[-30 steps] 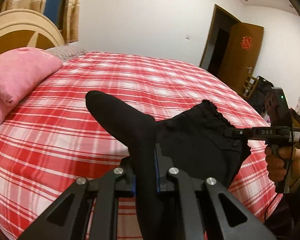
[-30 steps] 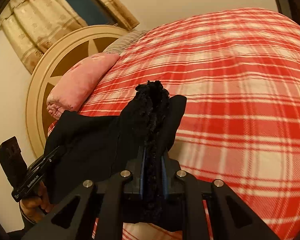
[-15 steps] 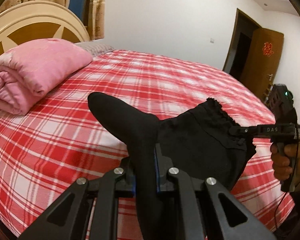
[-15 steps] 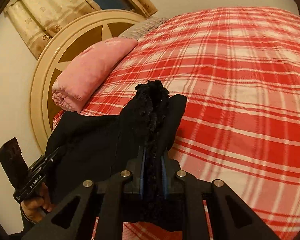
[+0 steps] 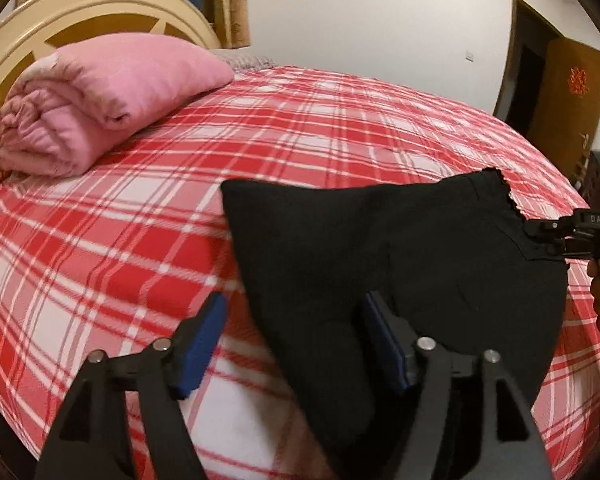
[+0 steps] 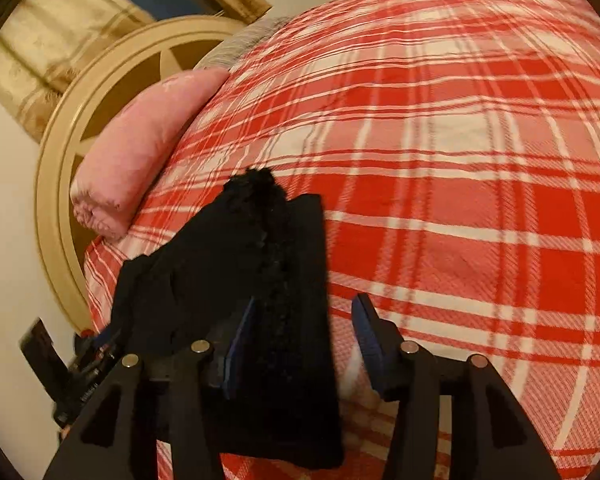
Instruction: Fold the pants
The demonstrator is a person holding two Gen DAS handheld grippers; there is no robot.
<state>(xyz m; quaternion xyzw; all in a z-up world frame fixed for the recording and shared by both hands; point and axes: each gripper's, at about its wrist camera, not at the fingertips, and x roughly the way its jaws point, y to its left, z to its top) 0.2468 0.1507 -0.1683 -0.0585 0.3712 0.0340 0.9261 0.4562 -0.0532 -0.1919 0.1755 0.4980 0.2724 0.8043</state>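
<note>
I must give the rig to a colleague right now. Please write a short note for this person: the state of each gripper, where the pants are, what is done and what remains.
Left gripper: open, with part of the black pants between its fingers.
Right gripper: open, the frilled edge of the pants lying over its left finger.
Pants: on the red plaid bed near its front edge, doubled into a compact bundle. A pink rolled blanket lies apart, by the headboard.
Done: pants laid down and let go.
Left: draw both grippers clear, then probably smooth the bundle and fold again if needed.

Black left gripper [image 5: 292, 332] linkages, silver screws, blue-padded jaws.
</note>
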